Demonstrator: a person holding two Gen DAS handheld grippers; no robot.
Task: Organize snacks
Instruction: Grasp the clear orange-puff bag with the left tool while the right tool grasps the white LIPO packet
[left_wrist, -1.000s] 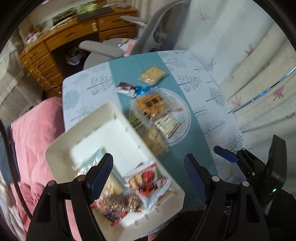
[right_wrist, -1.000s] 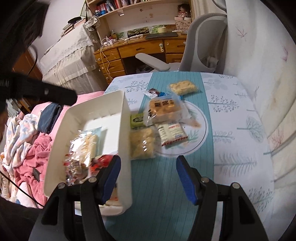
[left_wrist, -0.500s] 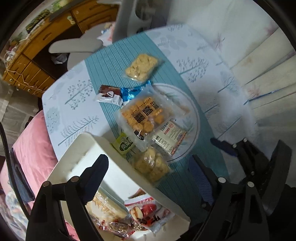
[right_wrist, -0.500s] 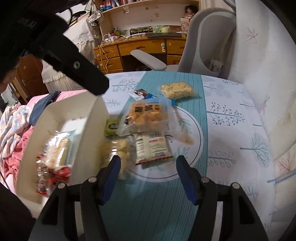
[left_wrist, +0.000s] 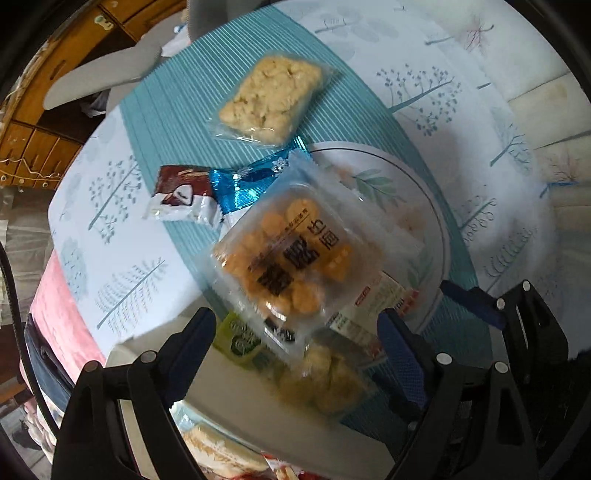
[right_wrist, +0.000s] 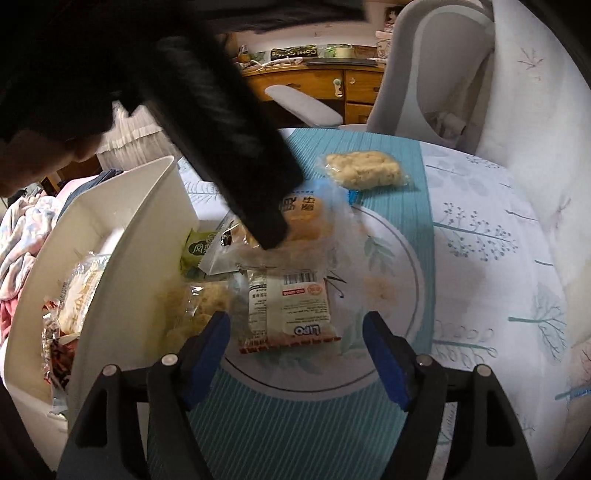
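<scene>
My left gripper (left_wrist: 295, 343) is open and hovers over a clear pack of orange biscuits (left_wrist: 291, 254) lying on the plate (left_wrist: 424, 192). In the right wrist view the left gripper's black finger (right_wrist: 255, 195) reaches down onto that pack (right_wrist: 306, 218). My right gripper (right_wrist: 295, 350) is open just in front of a white LiPO packet (right_wrist: 291, 310). A white bin (right_wrist: 122, 254) at left holds several snack packs. A pale cracker pack (left_wrist: 269, 96) lies farther back on the teal runner.
A brown-and-blue wrapper (left_wrist: 207, 192), a green packet (left_wrist: 240, 339) and a clear pack of pale snacks (left_wrist: 325, 380) lie beside the bin. A grey office chair (right_wrist: 428, 85) and a wooden desk (right_wrist: 332, 85) stand behind the table. Pink bedding (right_wrist: 26, 221) is at left.
My left gripper has moved forward from over the bin to over the orange biscuit pack. My right gripper has moved closer to the LiPO packet. Both stay open.
</scene>
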